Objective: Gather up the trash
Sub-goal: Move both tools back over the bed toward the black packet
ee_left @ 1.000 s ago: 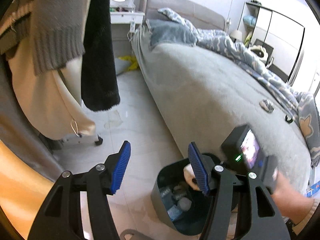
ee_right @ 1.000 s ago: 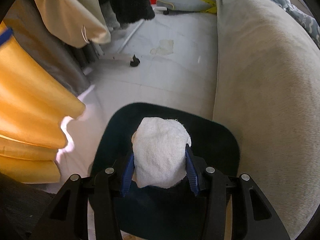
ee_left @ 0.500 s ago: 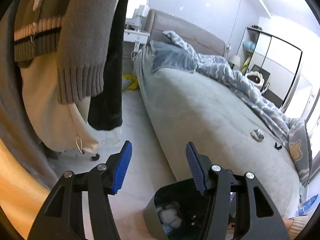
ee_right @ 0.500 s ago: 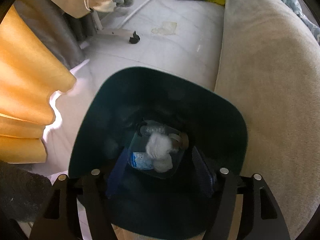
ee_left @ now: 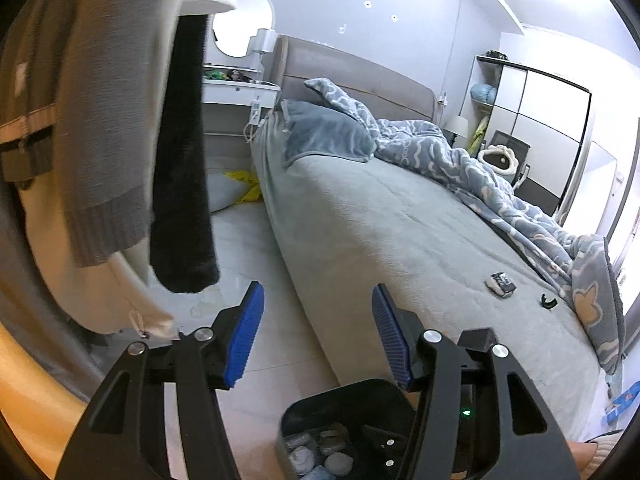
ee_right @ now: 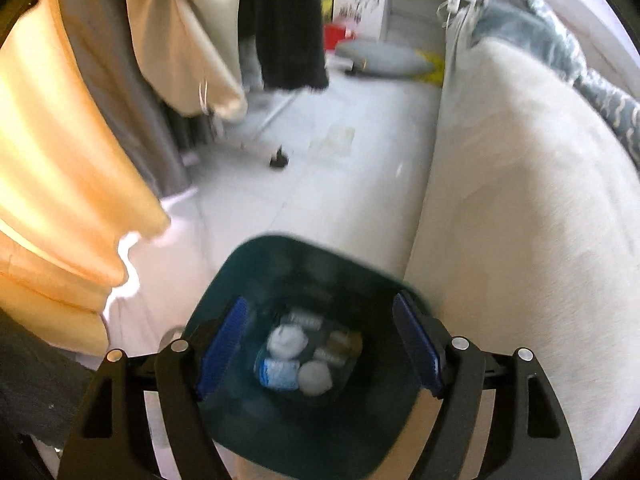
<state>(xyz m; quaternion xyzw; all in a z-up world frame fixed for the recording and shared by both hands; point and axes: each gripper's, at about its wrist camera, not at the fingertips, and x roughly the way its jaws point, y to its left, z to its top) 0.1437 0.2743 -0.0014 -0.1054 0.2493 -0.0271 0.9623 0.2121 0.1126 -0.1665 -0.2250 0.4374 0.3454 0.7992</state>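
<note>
The right gripper (ee_right: 320,344) hangs above the dark bin (ee_right: 256,264), pointing steeply down into it; its jaws have just been opening and now stand wide with nothing between them. Straight below, on the bin's floor, lie the white wads (ee_right: 286,340), a blue-labelled bottle (ee_right: 278,372) and other scraps, blurred. The bin's rim runs just ahead of the blue pads (ee_right: 222,348); to the gripper's right the bed's side (ee_right: 520,240) stands close against the bin, and to its left the yellow curtain (ee_right: 60,200) crowds in. Ahead of the rim the pale floor (ee_right: 320,184) lies open up to the hanging clothes (ee_right: 288,20). The left gripper (ee_left: 318,336) is parted and empty, aimed over the bed edge. The bin (ee_left: 340,400) sits below and just right of its fingers, beside the bed (ee_left: 400,240). To its left, hanging garments (ee_left: 120,120) drop near the left pad; between them and the bed a strip of floor (ee_left: 248,248) runs forward. A small crumpled item (ee_left: 500,282) lies on the bed, ahead and to the right.
</note>
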